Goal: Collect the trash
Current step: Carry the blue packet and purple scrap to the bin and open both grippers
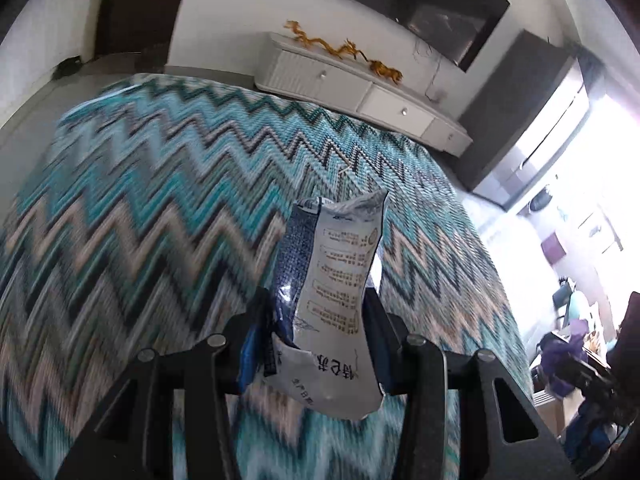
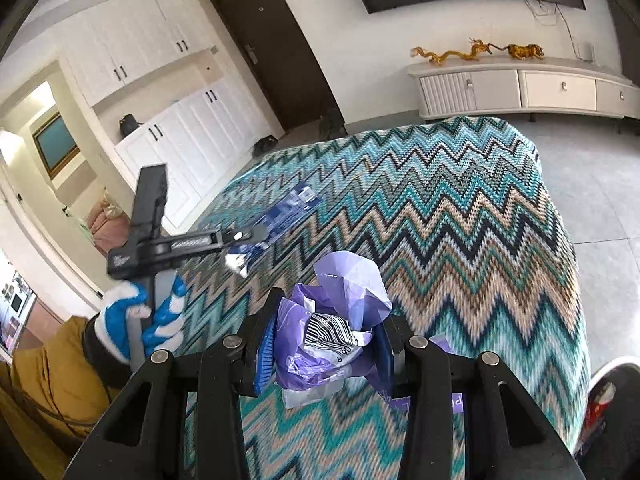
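Note:
My left gripper [image 1: 318,320] is shut on a blue and white printed wrapper [image 1: 336,280], held upright above the zigzag-patterned cloth [image 1: 160,220]. It also shows in the right wrist view [image 2: 256,236], held by a gloved hand, with the wrapper [image 2: 286,210] sticking out over the cloth. My right gripper [image 2: 326,344] is shut on a crumpled purple plastic wrapper [image 2: 340,320] with a barcode, just above the cloth [image 2: 460,220].
A white low cabinet [image 2: 520,88] with golden dragon figures [image 2: 476,52] stands against the far wall. A bin rim with red trash [image 2: 604,396] shows at the lower right. A dark door [image 2: 276,44] and white cupboards [image 2: 180,120] are at the left.

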Available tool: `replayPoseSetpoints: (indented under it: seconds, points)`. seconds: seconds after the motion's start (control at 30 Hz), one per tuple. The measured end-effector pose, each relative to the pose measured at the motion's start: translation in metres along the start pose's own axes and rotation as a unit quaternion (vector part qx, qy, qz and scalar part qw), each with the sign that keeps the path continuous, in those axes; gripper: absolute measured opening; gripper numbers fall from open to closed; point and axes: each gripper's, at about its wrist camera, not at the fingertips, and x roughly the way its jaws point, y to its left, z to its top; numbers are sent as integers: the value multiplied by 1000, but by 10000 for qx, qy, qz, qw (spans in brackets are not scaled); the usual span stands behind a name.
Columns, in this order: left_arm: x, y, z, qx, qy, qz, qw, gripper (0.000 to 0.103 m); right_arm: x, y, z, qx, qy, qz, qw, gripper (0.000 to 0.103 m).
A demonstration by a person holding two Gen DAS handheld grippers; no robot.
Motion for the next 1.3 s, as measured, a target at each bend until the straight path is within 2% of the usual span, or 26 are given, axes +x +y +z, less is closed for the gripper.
replayPoseSetpoints:
  seconds: [0.2, 0.33, 0.47, 0.63, 0.83, 1.0, 1.13, 1.3]
  points:
    - [-72, 10, -36, -279, -428, -4, 9987, 44, -48, 24, -24, -138, -212, 33, 9997, 41]
    - [-114, 1, -43, -202, -712, -15, 9973, 43, -87, 37, -33, -262, -505, -31, 9984, 41]
    - [-145, -30, -42, 53, -955, -156, 9953, 43, -124, 34, -41, -266, -798, -163, 9963, 41]
    - [-156, -88, -36, 471, -1003, -482, 9927, 43, -175, 1, -55, -28, -1192, -517, 9915, 41]
    - [-127, -181, -24, 1033, -697, -972, 9874, 44, -230, -58, -79, 262, -1499, -1198, 9811, 41]
    - [-68, -272, -26, 1578, -65, -1322, 9786, 44, -257, -128, -106, 808, -1622, -1674, 9691, 41]
    - [-19, -333, -37, 1959, 370, -1461, 9690, 44, -259, -179, -128, 1295, -1565, -1833, 9618, 42]
    - [58, -403, -68, 2380, 1008, -1497, 9543, 44, -248, -235, -155, 1853, -1434, -1880, 9538, 42]
